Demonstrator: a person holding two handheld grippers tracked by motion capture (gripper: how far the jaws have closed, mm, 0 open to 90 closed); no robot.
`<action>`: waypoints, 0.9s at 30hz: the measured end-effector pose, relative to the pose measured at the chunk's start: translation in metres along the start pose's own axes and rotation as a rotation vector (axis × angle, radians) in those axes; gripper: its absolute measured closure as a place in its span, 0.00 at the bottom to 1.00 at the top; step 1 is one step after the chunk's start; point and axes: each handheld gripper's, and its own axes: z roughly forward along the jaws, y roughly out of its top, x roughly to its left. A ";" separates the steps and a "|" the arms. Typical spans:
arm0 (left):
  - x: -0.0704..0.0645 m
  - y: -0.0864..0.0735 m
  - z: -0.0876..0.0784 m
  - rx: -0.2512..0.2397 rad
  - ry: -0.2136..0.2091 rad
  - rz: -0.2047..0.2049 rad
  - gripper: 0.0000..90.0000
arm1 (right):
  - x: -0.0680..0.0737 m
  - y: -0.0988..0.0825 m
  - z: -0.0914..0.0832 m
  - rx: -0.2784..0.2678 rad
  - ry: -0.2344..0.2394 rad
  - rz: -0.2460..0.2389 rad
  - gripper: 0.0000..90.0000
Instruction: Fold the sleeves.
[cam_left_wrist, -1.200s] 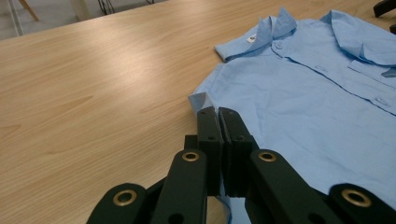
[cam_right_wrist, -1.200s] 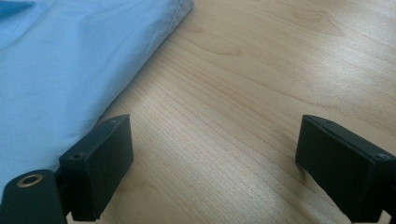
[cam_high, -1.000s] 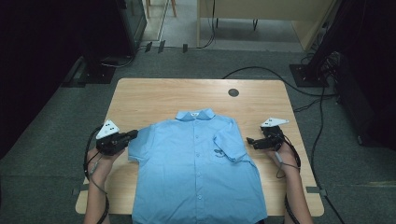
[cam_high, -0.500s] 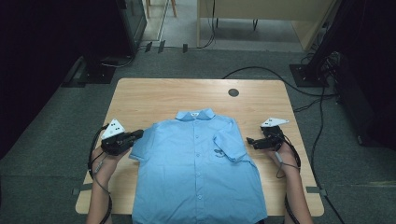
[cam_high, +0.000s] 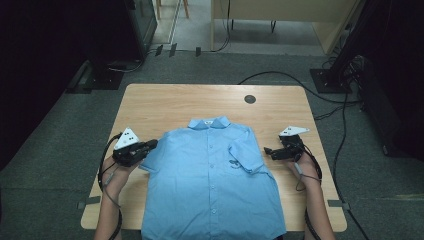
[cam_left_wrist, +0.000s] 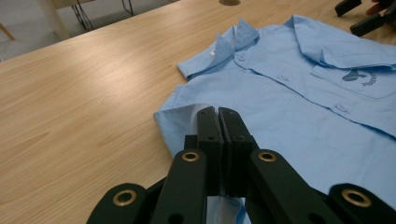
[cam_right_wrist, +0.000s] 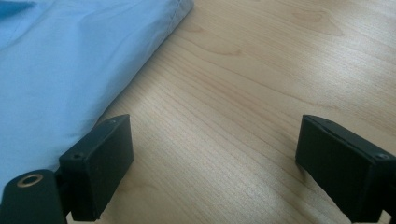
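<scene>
A light blue short-sleeved shirt (cam_high: 210, 185) lies buttoned and face up on the wooden table (cam_high: 190, 100), collar toward the far side. Its right-hand sleeve (cam_high: 245, 155) is folded in over the chest pocket. My left gripper (cam_high: 152, 144) is at the shirt's left sleeve and is shut on it. In the left gripper view the jaws (cam_left_wrist: 218, 112) are pressed together with blue sleeve fabric (cam_left_wrist: 180, 119) pinched between them. My right gripper (cam_high: 268, 151) rests just right of the shirt. Its jaws (cam_right_wrist: 215, 154) stand wide open over bare wood, with the shirt's edge (cam_right_wrist: 70, 70) beside one jaw.
A round black cable port (cam_high: 250, 99) sits in the table near its far edge. Bare wood runs along the far side and both flanks of the shirt. Cables (cam_high: 280, 75) lie on the grey floor beyond the table.
My left gripper has shifted slightly toward the shirt's middle, carrying the sleeve edge with it. The right gripper has stayed put.
</scene>
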 end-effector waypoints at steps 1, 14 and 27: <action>-0.001 0.001 0.001 0.001 -0.006 -0.005 0.98 | 0.000 0.000 0.000 0.000 0.000 0.000 0.12; -0.012 0.007 0.010 -0.007 -0.046 -0.001 0.98 | 0.000 0.000 0.000 0.000 0.000 0.000 0.12; -0.024 0.009 0.025 0.009 -0.089 0.012 0.98 | 0.000 0.000 0.000 0.000 0.000 0.000 0.12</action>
